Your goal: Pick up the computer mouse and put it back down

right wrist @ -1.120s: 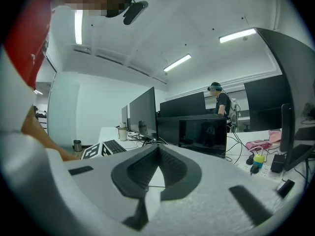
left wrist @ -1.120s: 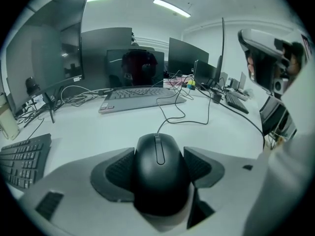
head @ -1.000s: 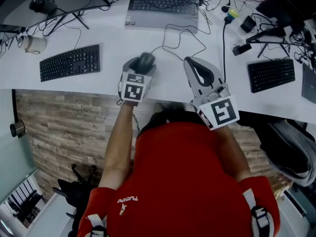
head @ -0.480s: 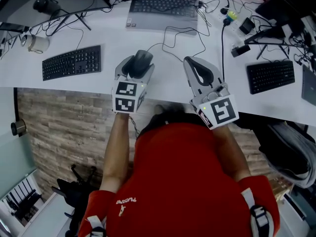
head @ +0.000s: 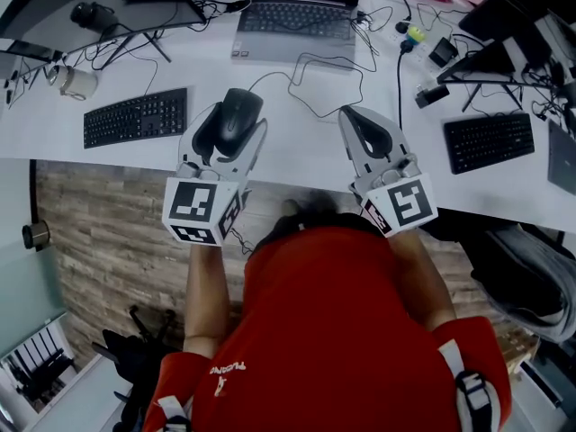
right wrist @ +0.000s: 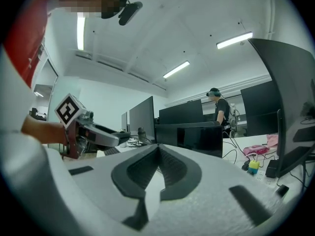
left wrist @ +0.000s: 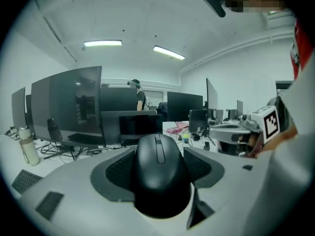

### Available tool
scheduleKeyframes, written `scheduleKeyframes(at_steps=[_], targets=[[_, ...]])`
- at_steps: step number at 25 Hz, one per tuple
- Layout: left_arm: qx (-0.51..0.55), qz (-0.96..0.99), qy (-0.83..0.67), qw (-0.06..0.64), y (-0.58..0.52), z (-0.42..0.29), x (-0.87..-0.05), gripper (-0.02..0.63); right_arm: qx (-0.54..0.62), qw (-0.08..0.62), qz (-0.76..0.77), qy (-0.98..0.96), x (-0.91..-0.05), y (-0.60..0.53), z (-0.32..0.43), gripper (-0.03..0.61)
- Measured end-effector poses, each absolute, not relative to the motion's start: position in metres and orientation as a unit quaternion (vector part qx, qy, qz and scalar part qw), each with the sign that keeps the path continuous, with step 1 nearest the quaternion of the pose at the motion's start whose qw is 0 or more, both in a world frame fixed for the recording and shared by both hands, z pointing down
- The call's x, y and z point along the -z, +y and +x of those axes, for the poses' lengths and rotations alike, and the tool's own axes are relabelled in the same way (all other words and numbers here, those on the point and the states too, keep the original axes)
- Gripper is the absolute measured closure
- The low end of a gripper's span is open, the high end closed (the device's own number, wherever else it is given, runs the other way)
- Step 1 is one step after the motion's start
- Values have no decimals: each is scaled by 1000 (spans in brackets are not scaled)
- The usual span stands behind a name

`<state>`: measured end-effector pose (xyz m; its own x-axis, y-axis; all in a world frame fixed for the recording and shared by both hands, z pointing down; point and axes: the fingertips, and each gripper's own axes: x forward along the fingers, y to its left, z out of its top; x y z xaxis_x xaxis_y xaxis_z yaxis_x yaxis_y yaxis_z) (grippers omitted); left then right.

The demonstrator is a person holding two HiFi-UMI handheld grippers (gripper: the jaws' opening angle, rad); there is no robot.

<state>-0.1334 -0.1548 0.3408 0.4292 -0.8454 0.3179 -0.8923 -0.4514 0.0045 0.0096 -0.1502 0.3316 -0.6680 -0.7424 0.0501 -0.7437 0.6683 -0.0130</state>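
The black corded computer mouse (head: 236,115) sits wheel up; clamped by its sides between the left claw's (head: 230,130) jaws.

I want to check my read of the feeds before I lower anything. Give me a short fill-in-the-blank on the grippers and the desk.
1. The left gripper is shut on the black computer ____.
2. The right gripper has its jaws ____, with nothing between them.
3. The laptop on the desk beyond both grippers has its lid ____.

Missing words: mouse; shut; open.
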Motion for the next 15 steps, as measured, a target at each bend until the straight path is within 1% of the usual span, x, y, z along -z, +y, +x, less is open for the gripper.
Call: scheduleKeyframes(at_steps=[5, 8, 15], targets=[[-100, 845, -523, 51, -143, -131, -289, 310, -11, 15, 406, -914, -325, -144, 16, 575], [-92, 842, -530, 45, -135, -129, -263, 310, -8, 10, 404, -915, -322, -140, 18, 575], [-83, 839, -538, 28, -121, -131, -236, 310, -5, 3, 402, -915, -317, -135, 19, 574]])
